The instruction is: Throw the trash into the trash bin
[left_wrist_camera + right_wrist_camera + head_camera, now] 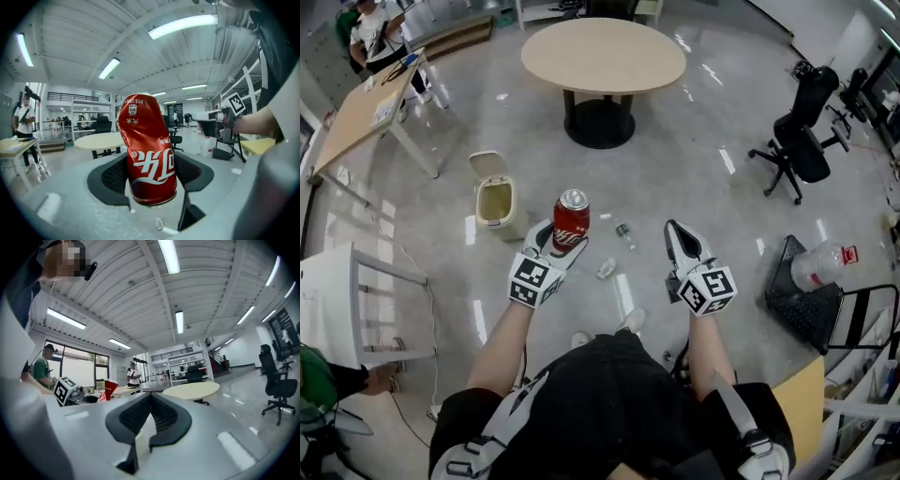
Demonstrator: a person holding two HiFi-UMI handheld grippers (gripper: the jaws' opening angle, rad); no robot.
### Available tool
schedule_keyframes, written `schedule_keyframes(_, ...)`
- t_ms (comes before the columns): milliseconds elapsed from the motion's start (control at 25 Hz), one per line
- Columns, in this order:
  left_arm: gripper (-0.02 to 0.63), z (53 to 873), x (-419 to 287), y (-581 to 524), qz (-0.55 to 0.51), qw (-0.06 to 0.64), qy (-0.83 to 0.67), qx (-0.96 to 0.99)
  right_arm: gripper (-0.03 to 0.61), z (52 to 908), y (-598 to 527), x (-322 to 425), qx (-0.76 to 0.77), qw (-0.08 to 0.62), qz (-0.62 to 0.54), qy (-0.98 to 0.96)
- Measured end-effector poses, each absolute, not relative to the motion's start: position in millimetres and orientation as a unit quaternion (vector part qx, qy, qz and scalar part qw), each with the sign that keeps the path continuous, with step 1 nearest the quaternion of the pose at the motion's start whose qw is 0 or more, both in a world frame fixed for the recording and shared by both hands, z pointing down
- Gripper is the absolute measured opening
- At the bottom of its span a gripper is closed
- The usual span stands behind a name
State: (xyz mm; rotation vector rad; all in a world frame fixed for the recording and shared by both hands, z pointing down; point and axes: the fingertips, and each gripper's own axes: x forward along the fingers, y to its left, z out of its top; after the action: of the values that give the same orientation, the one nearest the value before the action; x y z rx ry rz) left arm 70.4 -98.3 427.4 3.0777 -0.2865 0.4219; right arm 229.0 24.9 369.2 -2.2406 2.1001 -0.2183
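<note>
Just right of the bin (508, 228), the left gripper (558, 246) clamps a dented can (572, 217) mid-body; it is likely light, thin-walled and slippery. The right gripper (675, 232) is closed and empty.

The can (571, 221) is red with white lettering and a silver top. The left gripper (560, 242) and right gripper (677, 234) are white with black jaws and black-and-white square markers. Between nine and ten o'clock of the can, the trash bin (496, 200) is cream; the floor (694, 169) is glossy grey
</note>
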Motion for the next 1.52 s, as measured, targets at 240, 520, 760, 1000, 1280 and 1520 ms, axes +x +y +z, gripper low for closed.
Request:
schedule_keyframes(240, 0.295, 404.3, -33.8, -140.2, 0.103, 0.021, -0.205, 0.973, 0.006, 365.0, -44.3, 162.3, -0.660, 0.034, -0.074, 0.747)
schedule_keyframes(520, 0.296, 375.4, -150.9, -173.4, 0.078, 0.003, -0.311, 0.947, 0.006, 354.2, -100.9, 71.3, -0.587, 0.015, -0.050, 0.808)
schedule_keyframes(760, 0.296, 375.5, -195.0, -208.3, 0.061, 0.020, -0.385, 0.921, 0.006, 357.7, -141.7, 45.9, -0.551, -0.007, -0.047, 0.833)
schedule_keyframes(1000, 0.296, 376.5, -174.9, -247.0, 0.046, 0.021, -0.403, 0.914, 0.006, 356.2, -204.6, 52.5, -0.526, 0.013, -0.041, 0.849)
schedule_keyframes(1280, 0.296, 370.3, -137.0, -322.6, 0.063, 0.006, -0.422, 0.904, 0.006, 360.4, -270.6, 98.1, -0.515, 0.025, -0.040, 0.856)
schedule_keyframes(1520, 0.296, 398.0, -120.7, -369.8, 0.103, 0.021, -0.433, 0.895, 0.006, 384.1, -309.1, 136.2, -0.524, 0.025, -0.068, 0.849)
